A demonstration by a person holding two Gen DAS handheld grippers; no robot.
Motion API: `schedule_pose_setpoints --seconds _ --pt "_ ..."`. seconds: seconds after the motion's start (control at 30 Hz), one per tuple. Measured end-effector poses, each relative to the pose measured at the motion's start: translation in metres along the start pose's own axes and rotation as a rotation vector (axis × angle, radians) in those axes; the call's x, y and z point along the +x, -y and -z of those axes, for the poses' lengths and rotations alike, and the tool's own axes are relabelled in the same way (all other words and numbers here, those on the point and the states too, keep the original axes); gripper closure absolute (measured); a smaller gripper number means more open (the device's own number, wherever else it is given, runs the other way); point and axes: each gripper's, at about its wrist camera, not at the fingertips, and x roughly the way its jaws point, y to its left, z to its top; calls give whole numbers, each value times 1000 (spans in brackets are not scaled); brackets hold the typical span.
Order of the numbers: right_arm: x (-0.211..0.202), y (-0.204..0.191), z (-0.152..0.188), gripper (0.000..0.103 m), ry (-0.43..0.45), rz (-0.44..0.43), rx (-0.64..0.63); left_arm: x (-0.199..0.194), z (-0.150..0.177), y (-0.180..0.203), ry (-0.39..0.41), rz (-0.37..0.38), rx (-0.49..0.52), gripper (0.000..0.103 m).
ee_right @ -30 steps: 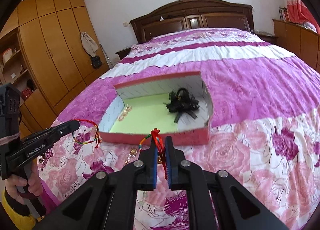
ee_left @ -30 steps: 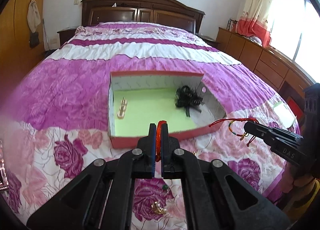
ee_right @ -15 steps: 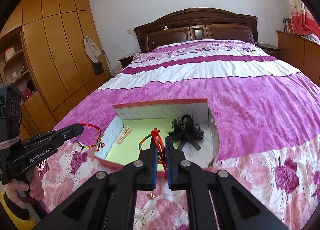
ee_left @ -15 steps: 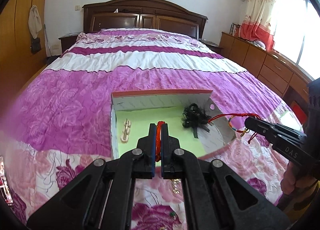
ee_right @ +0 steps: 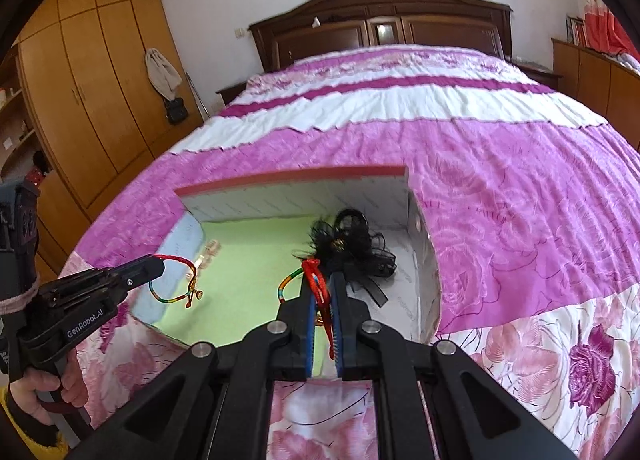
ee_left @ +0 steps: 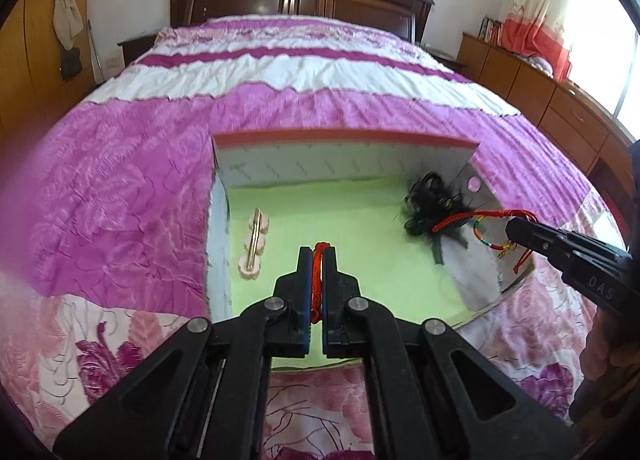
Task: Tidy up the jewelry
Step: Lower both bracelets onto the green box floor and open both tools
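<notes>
Ahead of the left gripper, pressed tight on a red cord bracelet over the green-lined box: a pink hair clip to its left, a black hair bow to its right. Right gripper likewise clamped on a red and multicoloured cord bracelet (black bow just beyond its tips), above the same box on the pink floral bedspread.

Red-rimmed box, green lining — magenta rose-print bedspread, black tongs.
</notes>
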Motion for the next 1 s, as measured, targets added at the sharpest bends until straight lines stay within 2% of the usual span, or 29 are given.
schedule_pose_setpoints --seconds 0.33,0.6,0.7,0.73,0.77,0.83,0.93,1.0 --pt "40 13 9 94 -113 57 12 33 11 -2 -79 -43 13 103" --pt "46 13 12 94 -126 90 -8 42 15 3 -110 -84 43 103" --pt "44 14 12 89 -130 87 2 43 16 4 -124 -90 40 103" --pt "43 14 11 84 -128 81 8 41 17 4 -127 -91 40 103" --pt "41 14 11 76 -124 73 15 39 17 4 -128 -92 40 101" --pt "37 14 10 67 -113 55 25 37 16 5 -127 -88 39 95" --pt "28 13 9 60 -97 54 30 28 17 6 -111 -87 38 75" --pt "22 13 10 58 -85 50 34 20 18 6 -93 -88 37 71"
